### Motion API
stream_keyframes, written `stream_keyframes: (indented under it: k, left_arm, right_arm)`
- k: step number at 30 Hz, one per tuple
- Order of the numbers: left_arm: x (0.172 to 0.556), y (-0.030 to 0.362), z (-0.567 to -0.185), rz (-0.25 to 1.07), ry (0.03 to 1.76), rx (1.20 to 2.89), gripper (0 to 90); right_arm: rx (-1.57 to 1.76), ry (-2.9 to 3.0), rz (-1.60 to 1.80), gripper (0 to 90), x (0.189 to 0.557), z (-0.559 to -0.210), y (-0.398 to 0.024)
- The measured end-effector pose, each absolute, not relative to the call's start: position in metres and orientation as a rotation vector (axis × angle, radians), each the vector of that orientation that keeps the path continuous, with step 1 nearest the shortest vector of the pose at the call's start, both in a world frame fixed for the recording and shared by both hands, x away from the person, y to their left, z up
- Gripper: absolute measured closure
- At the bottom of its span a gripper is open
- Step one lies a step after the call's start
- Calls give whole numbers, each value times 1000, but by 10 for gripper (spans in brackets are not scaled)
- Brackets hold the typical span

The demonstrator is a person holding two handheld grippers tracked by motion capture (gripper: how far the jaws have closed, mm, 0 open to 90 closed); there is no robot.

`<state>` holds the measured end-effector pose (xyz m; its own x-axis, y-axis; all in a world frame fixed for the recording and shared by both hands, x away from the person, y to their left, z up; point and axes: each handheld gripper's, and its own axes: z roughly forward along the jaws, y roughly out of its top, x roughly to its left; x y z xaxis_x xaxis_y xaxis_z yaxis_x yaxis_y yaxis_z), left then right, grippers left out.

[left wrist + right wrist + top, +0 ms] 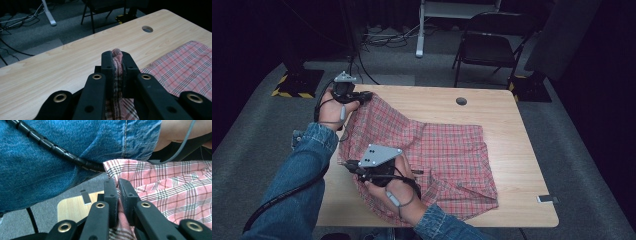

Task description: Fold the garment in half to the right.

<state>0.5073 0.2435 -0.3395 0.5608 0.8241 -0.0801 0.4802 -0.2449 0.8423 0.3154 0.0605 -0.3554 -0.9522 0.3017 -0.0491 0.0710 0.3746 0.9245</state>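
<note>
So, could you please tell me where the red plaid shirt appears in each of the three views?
High view: the plaid shirt covers the table's middle and left, its left edge lifted by both grippers.
Left gripper view: a fold is pinched between the jaws at centre, the rest lying at right.
Right gripper view: it spreads across the right half, its edge clamped between the jaws.
Shared landmark: the wooden table.
</note>
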Motion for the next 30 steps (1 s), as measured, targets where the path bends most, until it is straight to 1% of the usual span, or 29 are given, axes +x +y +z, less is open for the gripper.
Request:
stream_keyframes:
  k: [8,14,19,24,30]
  left_arm:
    - [508,235,-323,495,1040,1898,830]
    - [508,242,-307,512,1035,1891,830]
    - [508,241,-299,519,1029,1888,830]
    - [512,229,-294,508,1015,1886,831]
    - [517,201,-293,479,988,1877,830]
  right_arm:
    - [329,2387,1650,855,317,-343,54]
    - [308,2366,1687,855,319,-334,60]
    - [311,2340,1720,855,320,-327,56]
    - [328,2301,1734,855,320,-321,40]
    - [350,2262,1733,855,317,-315,13]
